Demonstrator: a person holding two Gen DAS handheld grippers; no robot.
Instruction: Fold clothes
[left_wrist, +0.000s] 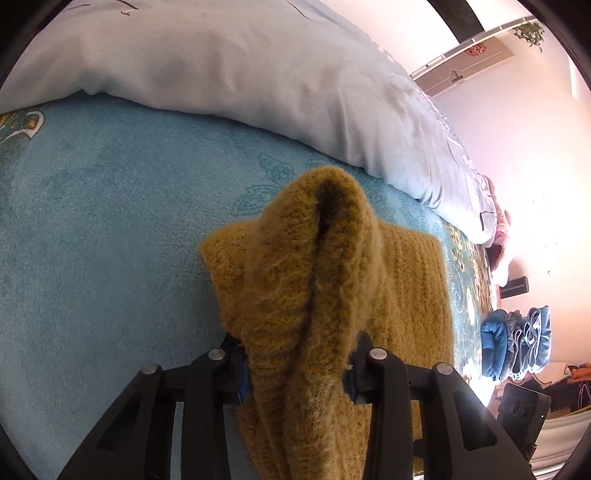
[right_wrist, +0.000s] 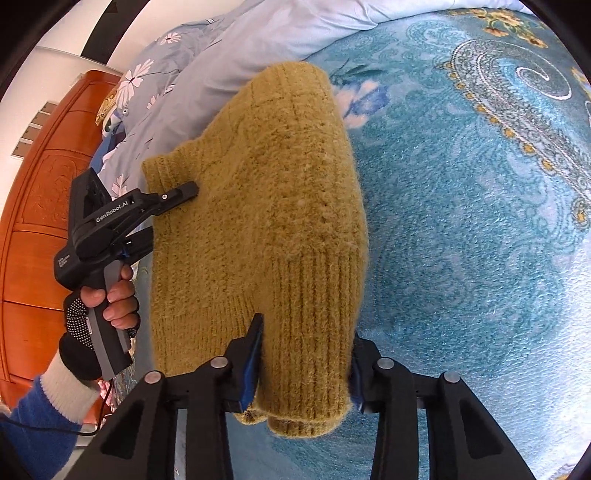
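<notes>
A mustard-yellow knitted sweater (right_wrist: 266, 192) lies partly folded on the teal patterned blanket (right_wrist: 461, 221). In the left wrist view a thick raised fold of the sweater (left_wrist: 314, 277) runs up between the fingers of my left gripper (left_wrist: 297, 371), whose blue pads press on it from both sides. In the right wrist view my right gripper (right_wrist: 303, 369) is shut on the ribbed end of the sweater. There my left gripper (right_wrist: 168, 218) also shows at the sweater's left edge, one finger on top and the other hidden beneath, held by a gloved hand (right_wrist: 107, 295).
A pale blue flowered duvet (left_wrist: 258, 74) is bunched along the far side of the blanket. A stack of folded blue and grey clothes (left_wrist: 517, 343) stands at the right. A red-brown wooden headboard (right_wrist: 40, 206) borders the bed on the left.
</notes>
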